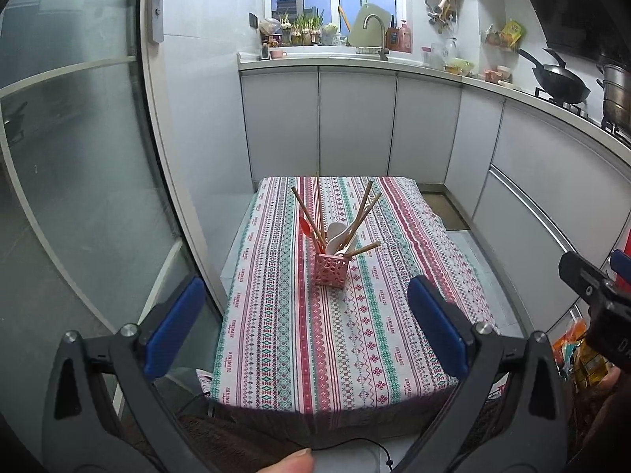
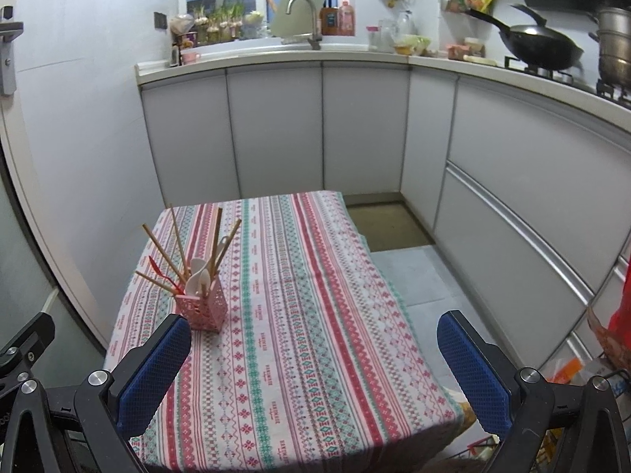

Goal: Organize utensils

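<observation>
One small table (image 2: 335, 315), covered by a striped patterned cloth, fills the middle of both views, and nothing lies loose on it. Near its centre stands the pink perforated holder (image 1: 331, 270), upright, already carrying all the utensils in sight: several wooden chopsticks (image 1: 364, 203) fanned outward, white spoons (image 1: 339, 236) nested together, and a red spatula (image 1: 305, 228) leaning to one side. The left gripper (image 1: 305, 327) hangs over the near edge of the table with its blue pads spread wide and nothing between them; the right gripper (image 2: 315, 366) is likewise wide open and empty, with the holder just beyond its left pad.

Judging from this layout, the gathering step looks finished, since no utensil remains on the cloth. What may be left is tidying: the chopsticks splay at uneven angles, one lying low across the rim. A next move would call for closing lightly on a chopstick shaft while the holder is steadied, because the light holder could tip.
</observation>
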`<action>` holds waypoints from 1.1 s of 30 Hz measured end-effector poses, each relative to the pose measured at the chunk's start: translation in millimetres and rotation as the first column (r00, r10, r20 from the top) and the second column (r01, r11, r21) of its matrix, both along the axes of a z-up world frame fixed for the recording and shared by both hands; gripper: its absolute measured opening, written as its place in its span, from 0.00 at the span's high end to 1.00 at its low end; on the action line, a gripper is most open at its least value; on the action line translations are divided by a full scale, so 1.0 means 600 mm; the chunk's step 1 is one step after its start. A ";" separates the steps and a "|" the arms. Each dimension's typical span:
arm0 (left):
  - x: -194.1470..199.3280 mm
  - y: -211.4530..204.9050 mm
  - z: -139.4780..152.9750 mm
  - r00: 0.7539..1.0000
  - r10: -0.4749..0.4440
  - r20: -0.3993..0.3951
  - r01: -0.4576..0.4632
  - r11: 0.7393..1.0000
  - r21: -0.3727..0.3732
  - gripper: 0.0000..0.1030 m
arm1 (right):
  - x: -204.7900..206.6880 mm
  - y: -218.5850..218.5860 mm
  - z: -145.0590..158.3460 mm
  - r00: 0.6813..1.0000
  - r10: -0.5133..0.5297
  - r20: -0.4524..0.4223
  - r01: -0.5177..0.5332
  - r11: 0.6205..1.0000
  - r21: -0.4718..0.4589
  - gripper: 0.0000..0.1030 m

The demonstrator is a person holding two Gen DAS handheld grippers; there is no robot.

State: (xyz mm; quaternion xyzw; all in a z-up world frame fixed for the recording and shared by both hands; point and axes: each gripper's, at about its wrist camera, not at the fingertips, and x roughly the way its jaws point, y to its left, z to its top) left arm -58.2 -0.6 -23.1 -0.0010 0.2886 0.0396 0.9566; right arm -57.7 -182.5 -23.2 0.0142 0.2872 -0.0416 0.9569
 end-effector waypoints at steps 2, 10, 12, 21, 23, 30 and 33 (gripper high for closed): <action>-0.001 0.000 0.000 1.000 0.003 0.000 -0.003 1.000 0.000 0.01 | 0.000 0.004 -0.001 1.000 -0.001 0.000 0.001 1.000 -0.007 0.01; -0.002 -0.002 0.002 1.000 0.007 0.002 -0.007 1.000 0.002 0.01 | 0.000 0.011 -0.004 1.000 0.001 0.000 -0.001 1.000 -0.013 0.01; -0.002 -0.002 0.003 1.000 0.008 0.001 -0.008 1.000 0.004 0.01 | -0.001 0.010 -0.004 1.000 0.004 0.002 -0.003 1.000 -0.012 0.01; -0.002 -0.004 0.002 1.000 0.008 0.000 -0.008 1.000 0.008 0.01 | -0.001 0.011 -0.005 1.000 0.001 0.003 -0.001 1.000 -0.013 0.01; -0.001 -0.005 0.001 1.000 0.005 -0.001 -0.005 1.000 0.005 0.01 | -0.001 0.010 -0.005 1.000 -0.001 0.002 0.001 1.000 -0.018 0.01; 0.005 -0.005 -0.001 1.000 0.008 -0.013 -0.008 1.000 0.015 0.01 | -0.005 0.010 -0.002 1.000 -0.023 0.005 0.023 0.999 -0.032 0.01; 0.004 -0.006 0.001 1.000 0.008 -0.010 -0.008 1.000 0.015 0.01 | -0.005 0.010 -0.001 1.000 -0.025 0.005 0.026 0.999 -0.030 0.01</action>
